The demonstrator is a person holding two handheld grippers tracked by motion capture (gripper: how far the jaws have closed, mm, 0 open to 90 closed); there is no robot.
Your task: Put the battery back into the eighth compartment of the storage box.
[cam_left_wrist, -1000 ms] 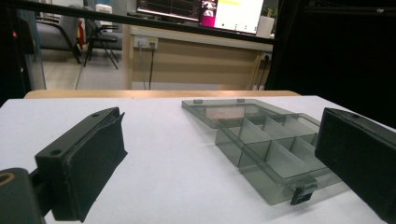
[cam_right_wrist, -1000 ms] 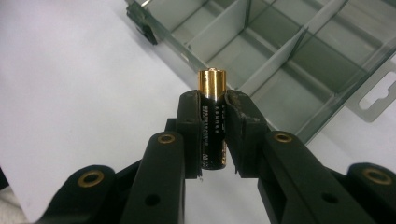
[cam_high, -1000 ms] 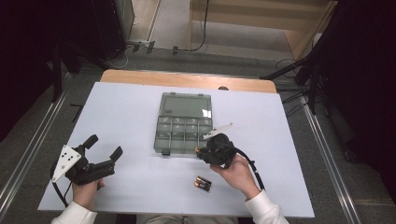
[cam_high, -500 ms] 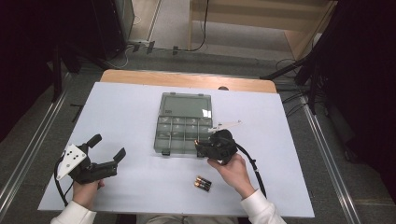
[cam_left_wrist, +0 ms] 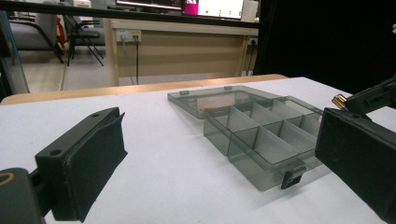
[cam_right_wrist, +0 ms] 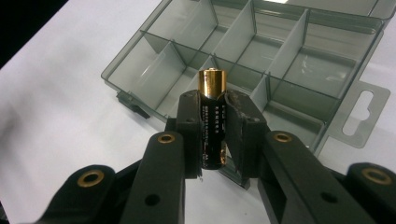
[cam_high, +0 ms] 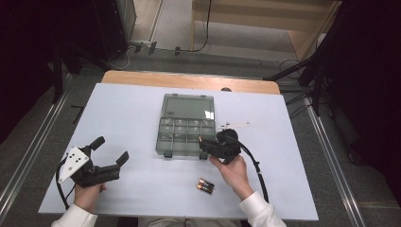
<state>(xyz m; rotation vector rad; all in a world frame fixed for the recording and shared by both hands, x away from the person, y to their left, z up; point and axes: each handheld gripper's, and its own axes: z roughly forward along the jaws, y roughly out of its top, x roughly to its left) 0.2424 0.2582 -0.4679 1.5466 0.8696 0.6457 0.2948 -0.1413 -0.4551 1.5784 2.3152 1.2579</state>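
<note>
A clear grey compartment box (cam_high: 166, 126) lies open at the table's middle, its lid folded flat behind it. My right gripper (cam_high: 203, 144) hovers at the box's near right corner, shut on a black battery with a gold end. In the right gripper view the battery (cam_right_wrist: 212, 88) stands upright between the jaws of the right gripper (cam_right_wrist: 213, 102), over the box's (cam_right_wrist: 294, 44) near compartments. My left gripper (cam_high: 112, 149) rests at the near left of the table, open and holding nothing. In the left gripper view its jaws (cam_left_wrist: 219, 135) stand wide apart, with the box (cam_left_wrist: 261, 140) ahead.
Two more batteries (cam_high: 205, 186) lie side by side on the white table (cam_high: 132, 113) near the front edge, just left of the right hand. A thin white strip (cam_high: 234, 125) lies right of the box. The right gripper's cable (cam_high: 255, 170) trails toward the front edge.
The right gripper has edged slightly toward the box with the battery still in its jaws. The left gripper has kept still.
</note>
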